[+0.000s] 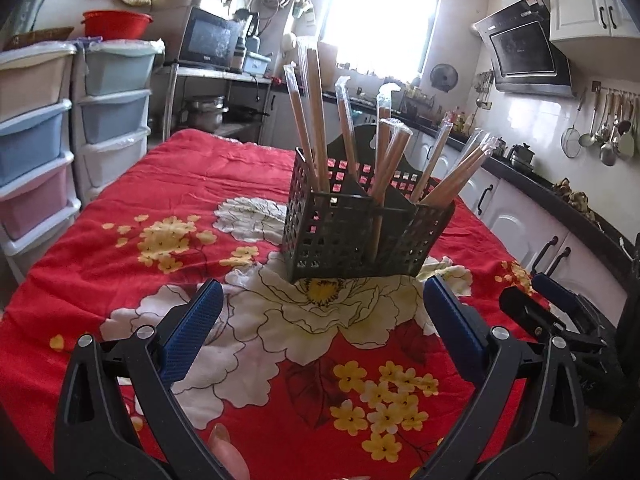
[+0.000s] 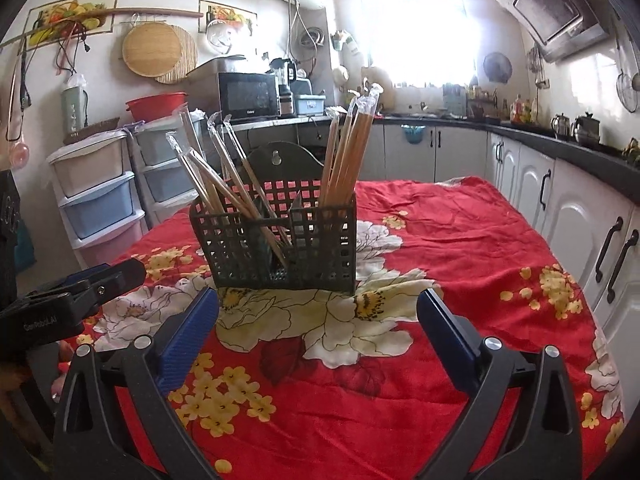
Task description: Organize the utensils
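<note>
Standing mid-tablecloth: dark lattice caddy bristling with wrapped chopsticks; left gripper and right gripper both gaped empty.

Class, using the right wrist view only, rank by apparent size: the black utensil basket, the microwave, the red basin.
1. Utensil basket, though nearness to the camera inflates it.
2. Microwave.
3. Red basin, partly hidden.

Both grippers: black plastic arms, ribbed blue pads, 2 silver screws each side.
</note>
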`<state>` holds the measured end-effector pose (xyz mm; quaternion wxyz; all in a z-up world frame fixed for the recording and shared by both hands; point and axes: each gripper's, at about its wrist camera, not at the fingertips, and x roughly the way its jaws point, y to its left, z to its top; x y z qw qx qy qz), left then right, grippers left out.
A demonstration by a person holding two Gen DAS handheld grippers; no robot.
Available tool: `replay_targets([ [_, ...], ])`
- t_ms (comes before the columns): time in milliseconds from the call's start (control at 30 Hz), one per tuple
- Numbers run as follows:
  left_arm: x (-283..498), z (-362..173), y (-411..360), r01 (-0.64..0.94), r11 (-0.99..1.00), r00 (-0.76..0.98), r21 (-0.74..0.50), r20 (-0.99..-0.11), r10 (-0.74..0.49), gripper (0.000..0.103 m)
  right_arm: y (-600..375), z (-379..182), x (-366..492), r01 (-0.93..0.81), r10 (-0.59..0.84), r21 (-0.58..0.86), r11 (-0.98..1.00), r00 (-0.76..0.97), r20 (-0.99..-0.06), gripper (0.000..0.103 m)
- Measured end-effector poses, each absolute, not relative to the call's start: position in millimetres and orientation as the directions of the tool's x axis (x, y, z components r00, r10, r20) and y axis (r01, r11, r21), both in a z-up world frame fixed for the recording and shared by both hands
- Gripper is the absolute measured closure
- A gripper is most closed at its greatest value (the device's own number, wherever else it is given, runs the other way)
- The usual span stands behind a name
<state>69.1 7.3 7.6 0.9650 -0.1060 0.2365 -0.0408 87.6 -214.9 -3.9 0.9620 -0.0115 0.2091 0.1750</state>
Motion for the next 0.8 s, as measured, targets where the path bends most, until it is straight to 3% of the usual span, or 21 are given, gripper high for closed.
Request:
replay_targets([
  [567,43,14,0,0.046,0.988,0.966,-0.147,-0.246,-0.081,0.011,-229,4,53,-0.31,0.31,0.024,0.95,0.941,-0.138,0.006],
  [800,43,15,1,0.042,0.987,0.967,-0.153,-0.241,-0.079,0.011,-229,2,51,-0.303,0.303,0.025,0.953,0.944,-0.131,0.006],
])
